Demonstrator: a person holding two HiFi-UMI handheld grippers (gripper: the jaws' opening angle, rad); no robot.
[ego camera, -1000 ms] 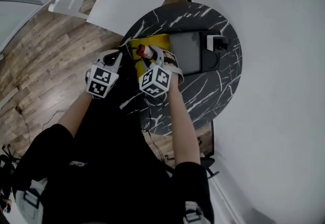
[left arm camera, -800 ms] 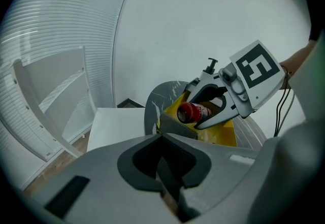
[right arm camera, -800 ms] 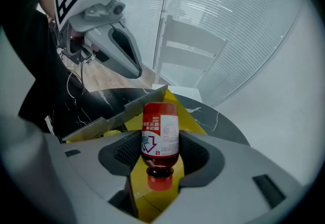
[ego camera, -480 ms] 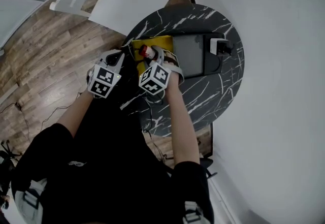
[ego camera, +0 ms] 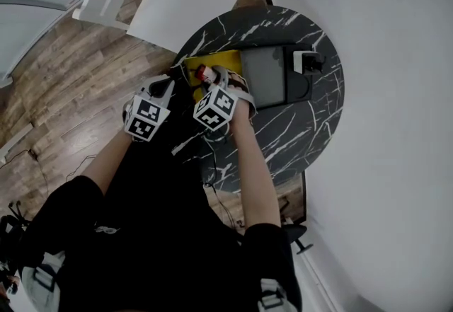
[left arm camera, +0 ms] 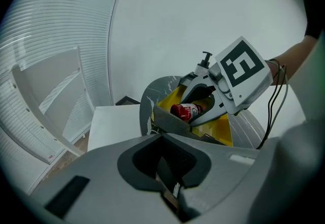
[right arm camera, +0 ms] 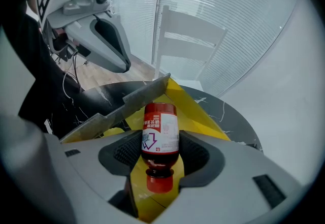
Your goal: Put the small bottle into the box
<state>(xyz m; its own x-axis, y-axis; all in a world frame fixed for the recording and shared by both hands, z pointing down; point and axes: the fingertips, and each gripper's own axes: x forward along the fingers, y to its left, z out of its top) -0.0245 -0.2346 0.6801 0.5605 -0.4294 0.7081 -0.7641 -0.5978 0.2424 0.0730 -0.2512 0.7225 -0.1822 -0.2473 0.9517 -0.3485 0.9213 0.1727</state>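
The small bottle (right arm camera: 161,134) has a red cap and a red-and-white label. My right gripper (right arm camera: 161,151) is shut on its body, cap towards the camera and base pointing away. It hangs over the open yellow box (right arm camera: 189,112), whose grey flap (right arm camera: 144,95) stands up on the left. In the head view the bottle (ego camera: 206,75) sits at the box (ego camera: 225,58) on the round black marble table (ego camera: 297,126). My left gripper (left arm camera: 170,169) is shut with nothing in it, and stays left of the box, apart from the flap. From there I see the bottle (left arm camera: 187,112) in the right gripper (left arm camera: 200,103).
A white chair (ego camera: 177,3) stands close to the table's far left side. A dark grey tray (ego camera: 265,76) lies right of the box, with a small white-and-black device (ego camera: 306,61) beyond it. Cables hang off the table's near edge over the wooden floor (ego camera: 64,112).
Both grippers have shifted slightly in the head view. The right gripper still holds the bottle over the box, and the left stays shut beside it.
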